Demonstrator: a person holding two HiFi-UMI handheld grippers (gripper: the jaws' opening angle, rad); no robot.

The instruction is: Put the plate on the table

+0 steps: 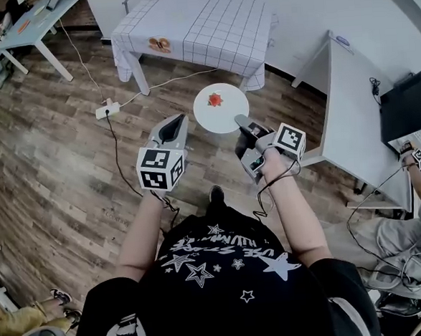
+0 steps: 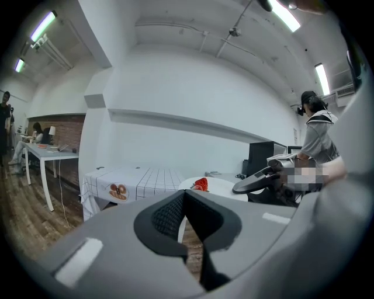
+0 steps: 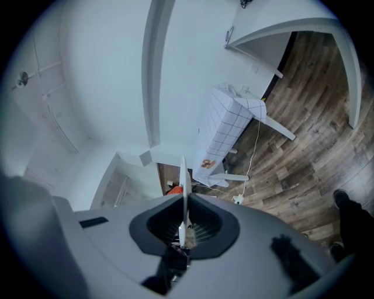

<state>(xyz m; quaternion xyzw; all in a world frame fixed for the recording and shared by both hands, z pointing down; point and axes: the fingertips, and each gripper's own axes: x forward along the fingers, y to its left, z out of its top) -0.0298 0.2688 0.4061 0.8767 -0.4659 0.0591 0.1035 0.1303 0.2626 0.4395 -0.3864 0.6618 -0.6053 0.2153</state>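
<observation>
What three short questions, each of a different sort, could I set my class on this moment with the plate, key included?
1. True or false: the plate already rests on the checked table.
2. Multiple choice: what lies on the plate? A) a strawberry B) a spoon C) nothing
3. Fill in: the plate's rim is clamped by the ____ gripper.
Key:
1. False; it is held in the air above the floor.
2. A.
3. Right: the right gripper grips it, and the left gripper is shut and empty.
</observation>
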